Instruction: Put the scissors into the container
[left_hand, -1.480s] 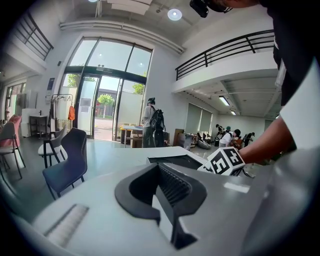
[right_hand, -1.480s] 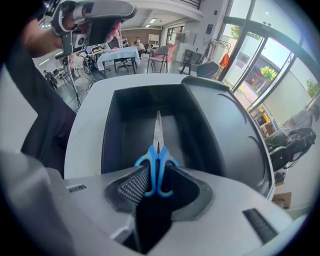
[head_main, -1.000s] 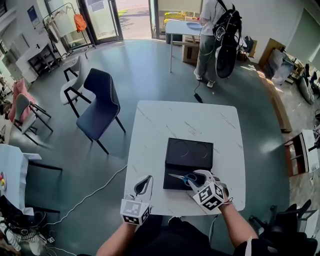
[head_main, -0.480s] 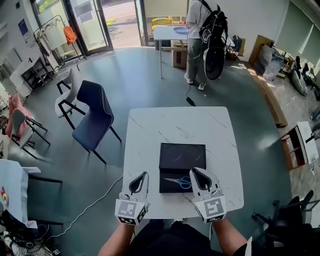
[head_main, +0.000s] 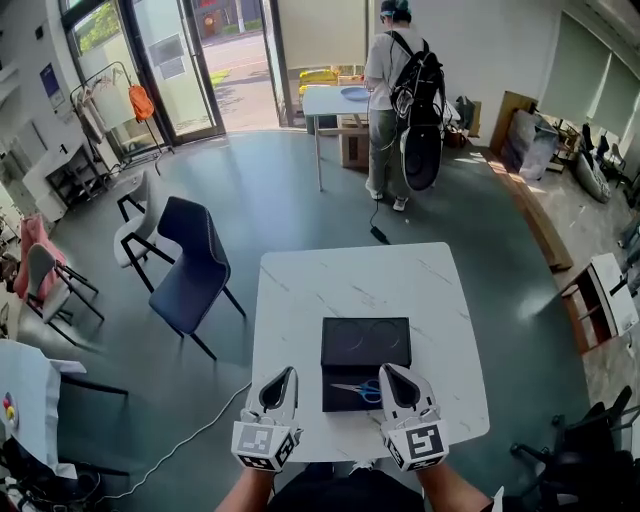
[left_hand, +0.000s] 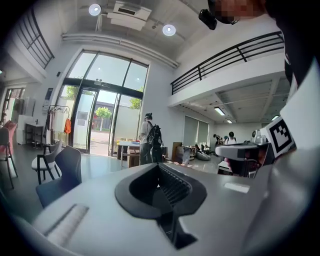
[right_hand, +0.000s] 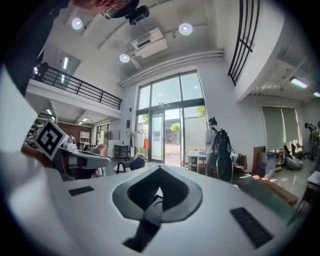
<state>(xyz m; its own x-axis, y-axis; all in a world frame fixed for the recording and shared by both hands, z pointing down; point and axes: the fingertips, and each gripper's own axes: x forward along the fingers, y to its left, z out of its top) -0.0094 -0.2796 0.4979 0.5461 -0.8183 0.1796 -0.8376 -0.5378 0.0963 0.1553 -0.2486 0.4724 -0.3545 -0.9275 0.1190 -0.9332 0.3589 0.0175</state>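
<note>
The scissors (head_main: 362, 390), blue-handled, lie flat in the near part of the black container (head_main: 365, 345) on the white table (head_main: 300, 300). My right gripper (head_main: 385, 368) hovers just right of the scissors' handles and touches nothing. Its jaws have just been closing and are now shut with nothing between them. My left gripper (head_main: 287, 371) hangs left of the container, shut and empty. Both gripper views look level across the room: the left gripper (left_hand: 159, 166) and the right gripper (right_hand: 160, 169) each show their jaws met at the tip, and neither view shows the scissors.
A dark blue chair (head_main: 195, 265) stands left of the table, and a cable (head_main: 190, 425) runs over the floor near it. A person with a backpack (head_main: 400, 90) stands at a far table (head_main: 330, 100). More chairs stand at the left wall.
My right gripper let go of the scissors, which now lie in the container, then closed. Both grippers rose and drew back toward the table's near edge.
</note>
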